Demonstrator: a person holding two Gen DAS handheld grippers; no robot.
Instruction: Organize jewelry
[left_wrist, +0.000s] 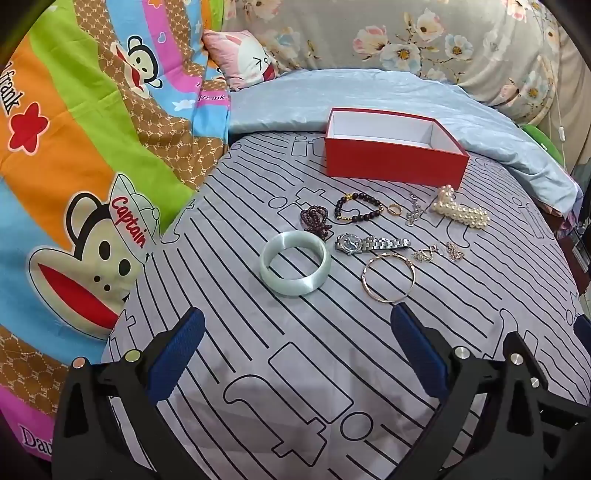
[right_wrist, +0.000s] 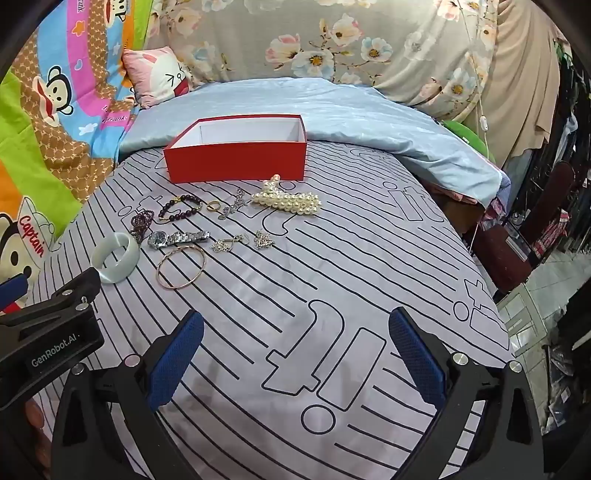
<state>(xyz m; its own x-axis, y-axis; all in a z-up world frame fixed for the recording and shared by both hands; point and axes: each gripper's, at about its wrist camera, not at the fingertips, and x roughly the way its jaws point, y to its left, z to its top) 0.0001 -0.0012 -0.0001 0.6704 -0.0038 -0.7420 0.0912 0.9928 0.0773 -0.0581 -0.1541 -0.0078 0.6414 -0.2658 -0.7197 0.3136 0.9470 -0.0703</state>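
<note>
I find both tools idle over the bed: the left hand-held gripper (left_wrist: 295, 328) is spread wide with nothing between its blue pads, and the right hand-held gripper (right_wrist: 295, 328) is likewise spread and empty.

The jewelry lies loose on the striped bedsheet (left_wrist: 332, 369), in front of the open red box (left_wrist: 395, 147), which holds nothing I can see.

Handling, in my judgement:
- The pale green bangle (left_wrist: 294, 268) is nearest the left tool. It looks rigid, smooth and slippery, probably breakable; I would take it across the band wall, not the full ring.
- The thin gold bangle (left_wrist: 388, 277) looks light and stiff, lying flat, hard to get under on soft fabric.
- The silver watch (left_wrist: 371, 243) has a linked band that should flex; I would grip at the case.
- The pearl piece (left_wrist: 463, 210), just beside the box, looks bulky and rounded.
- The dark bead bracelet (left_wrist: 358, 208) will sag.
</note>
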